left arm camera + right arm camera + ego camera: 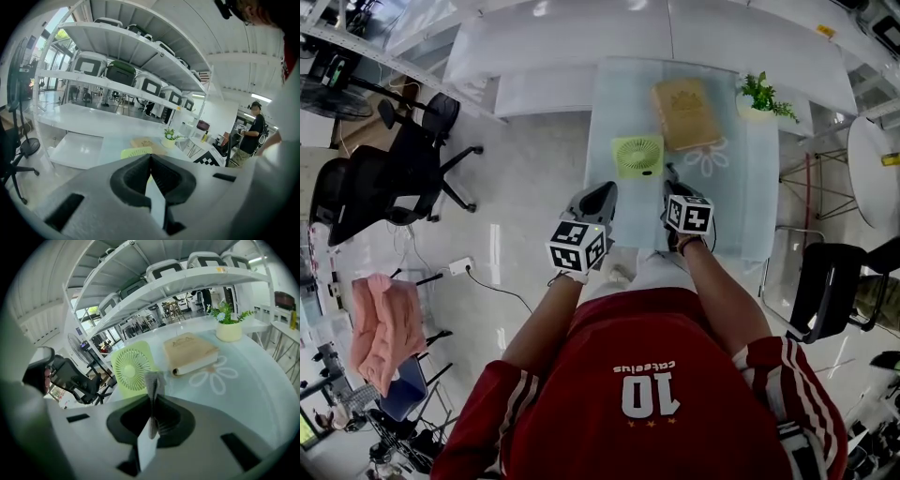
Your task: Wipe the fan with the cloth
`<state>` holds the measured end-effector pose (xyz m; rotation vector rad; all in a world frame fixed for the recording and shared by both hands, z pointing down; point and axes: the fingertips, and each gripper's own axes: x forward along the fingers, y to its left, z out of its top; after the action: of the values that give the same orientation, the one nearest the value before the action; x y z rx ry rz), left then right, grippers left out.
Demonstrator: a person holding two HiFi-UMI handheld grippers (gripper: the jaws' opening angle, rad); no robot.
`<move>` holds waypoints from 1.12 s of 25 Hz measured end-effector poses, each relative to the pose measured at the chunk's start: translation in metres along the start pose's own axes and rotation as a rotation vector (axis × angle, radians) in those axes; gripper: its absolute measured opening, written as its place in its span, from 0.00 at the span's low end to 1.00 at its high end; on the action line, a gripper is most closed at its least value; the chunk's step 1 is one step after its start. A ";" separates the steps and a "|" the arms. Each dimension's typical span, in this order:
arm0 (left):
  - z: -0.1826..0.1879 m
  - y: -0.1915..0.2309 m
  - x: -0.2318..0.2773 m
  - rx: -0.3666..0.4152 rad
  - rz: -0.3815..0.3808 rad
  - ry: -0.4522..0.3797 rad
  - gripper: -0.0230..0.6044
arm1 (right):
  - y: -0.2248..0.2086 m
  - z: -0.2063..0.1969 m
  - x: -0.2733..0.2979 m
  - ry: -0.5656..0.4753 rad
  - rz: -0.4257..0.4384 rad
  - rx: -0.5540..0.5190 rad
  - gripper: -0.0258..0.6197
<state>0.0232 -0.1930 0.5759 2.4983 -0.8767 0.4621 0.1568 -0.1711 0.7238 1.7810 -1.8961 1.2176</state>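
Two hand-held grippers are held side by side at the near edge of a table [750, 197] covered in pale blue. The left gripper [600, 197] is shown in its own view with its jaws pressed together and nothing caught between them. The right gripper [672, 187] is closed on a thin grey cloth [153, 383], a narrow fold of which is seen standing up from between the jaws.

The fan [637, 156], light green with a square frame and a round grille, is set on the table just ahead of both grippers. It is seen slightly to the left of the right gripper's jaws. It is separated from both grippers and from the cloth by bare table.

Beyond the fan, ahead of the right gripper, a tan book [686, 112] is laid flat. Further ahead and to the right of that gripper, a small potted plant [759, 94] is placed by the table's far corner. Well off to the left of the left gripper, a black office chair [403, 169] is seen on the floor.
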 end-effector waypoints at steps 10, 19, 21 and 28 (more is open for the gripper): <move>-0.005 0.000 -0.001 -0.004 0.014 -0.004 0.04 | -0.002 -0.003 0.020 0.024 0.008 -0.072 0.08; -0.008 0.007 -0.010 -0.025 0.045 -0.032 0.04 | -0.004 -0.003 0.026 0.027 0.014 -0.101 0.08; -0.008 0.010 -0.014 -0.028 0.053 -0.036 0.04 | -0.002 -0.003 0.027 0.031 0.015 -0.105 0.08; -0.005 0.022 -0.021 -0.059 0.078 -0.061 0.04 | 0.011 -0.004 0.034 0.045 0.032 -0.123 0.08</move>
<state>-0.0075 -0.1949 0.5768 2.4425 -1.0001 0.3809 0.1383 -0.1925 0.7457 1.6527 -1.9367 1.1168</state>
